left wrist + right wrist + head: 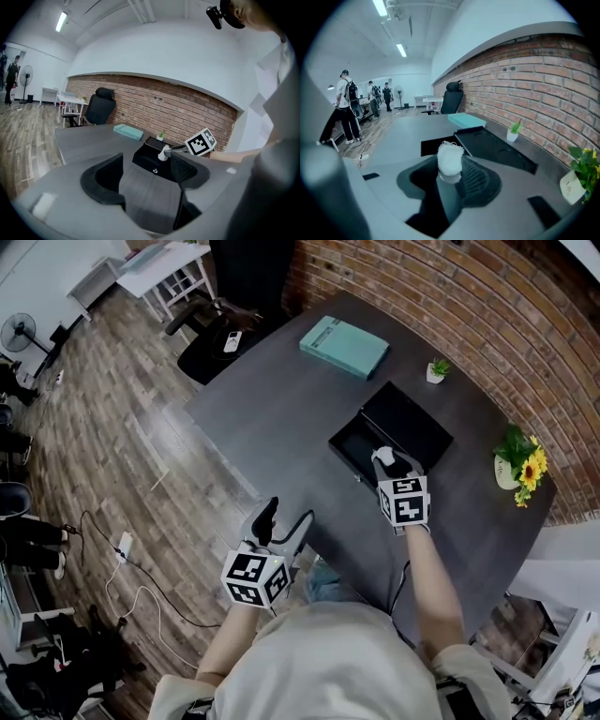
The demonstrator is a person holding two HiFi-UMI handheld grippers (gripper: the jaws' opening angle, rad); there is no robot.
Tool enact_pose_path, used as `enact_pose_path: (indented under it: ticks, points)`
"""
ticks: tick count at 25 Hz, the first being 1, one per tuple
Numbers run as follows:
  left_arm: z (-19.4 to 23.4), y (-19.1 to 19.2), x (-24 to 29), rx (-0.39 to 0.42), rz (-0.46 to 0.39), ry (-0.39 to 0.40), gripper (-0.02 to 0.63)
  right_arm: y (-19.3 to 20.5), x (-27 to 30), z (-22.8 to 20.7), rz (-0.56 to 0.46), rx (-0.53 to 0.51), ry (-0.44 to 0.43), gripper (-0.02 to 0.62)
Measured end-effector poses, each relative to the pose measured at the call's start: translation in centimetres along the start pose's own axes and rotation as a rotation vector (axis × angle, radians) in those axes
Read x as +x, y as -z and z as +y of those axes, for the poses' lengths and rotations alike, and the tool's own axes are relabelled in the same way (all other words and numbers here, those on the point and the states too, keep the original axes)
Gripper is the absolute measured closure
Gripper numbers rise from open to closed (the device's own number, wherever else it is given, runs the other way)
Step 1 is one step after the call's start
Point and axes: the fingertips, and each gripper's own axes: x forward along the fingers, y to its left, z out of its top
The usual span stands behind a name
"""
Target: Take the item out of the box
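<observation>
The white item sat pinched in the right gripper, just above the open black box on the table. It looked soft and was gripped only low down, so a jolt could drop it back inside. The right jaws stood narrow, pressed on it. The left gripper had its jaws wide, holding and touching nothing.

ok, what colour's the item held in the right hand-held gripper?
The item is white; it shows best in the right gripper view.
</observation>
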Motion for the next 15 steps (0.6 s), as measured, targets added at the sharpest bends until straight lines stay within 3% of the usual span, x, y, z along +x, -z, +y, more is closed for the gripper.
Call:
enact_pose_path:
  ticks: [15]
  points:
    - [-4.3,2.1,-7.0,0.006,-0.062,-0.015,0.287,-1.4,-12.6,4.9,-0.219,0.036,-0.025,0.443]
